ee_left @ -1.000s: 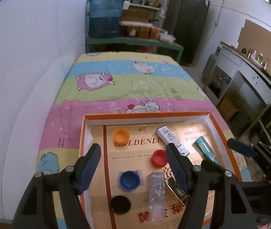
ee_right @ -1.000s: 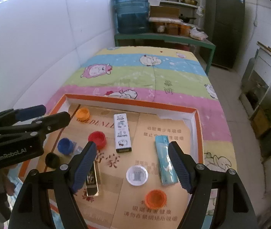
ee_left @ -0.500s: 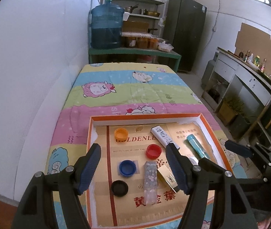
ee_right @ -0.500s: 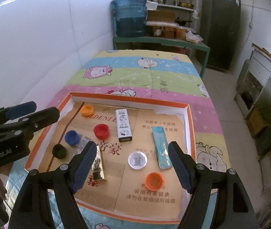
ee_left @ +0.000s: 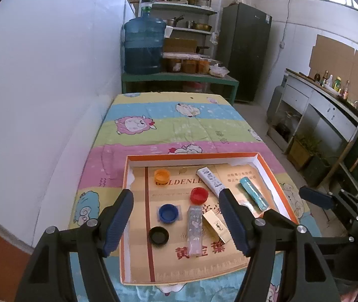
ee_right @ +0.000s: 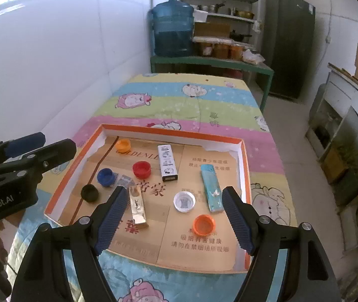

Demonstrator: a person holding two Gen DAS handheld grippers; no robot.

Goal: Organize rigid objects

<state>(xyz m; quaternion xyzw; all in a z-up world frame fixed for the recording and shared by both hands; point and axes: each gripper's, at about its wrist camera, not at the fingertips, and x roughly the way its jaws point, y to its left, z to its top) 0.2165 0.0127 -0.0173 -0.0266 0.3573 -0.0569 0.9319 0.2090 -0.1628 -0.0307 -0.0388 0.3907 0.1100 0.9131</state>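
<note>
A shallow orange-rimmed cardboard tray (ee_left: 269, 168) (ee_right: 173, 134) lies on the bed. In it are bottle caps: orange (ee_left: 161, 175), red (ee_left: 199, 195), blue (ee_left: 168, 212), black (ee_left: 158, 235), white (ee_right: 184, 201) and a second orange (ee_right: 204, 224). There are also lighters: a white patterned one (ee_right: 167, 162), a teal one (ee_right: 211, 187), a gold one (ee_right: 137, 207) and a clear glittery one (ee_left: 195, 229). My left gripper (ee_left: 179, 216) and my right gripper (ee_right: 173, 216) hover open above the tray's near side, holding nothing.
The striped cartoon bedspread (ee_left: 179, 128) stretches beyond the tray to a green table (ee_left: 179, 78) with a blue water jug (ee_left: 143, 47). A white wall runs along the left. Floor, cabinets and a dark fridge (ee_right: 289, 42) lie to the right.
Both grippers have pulled back and risen, so the tray looks smaller and farther off. The objects in the tray have not moved.
</note>
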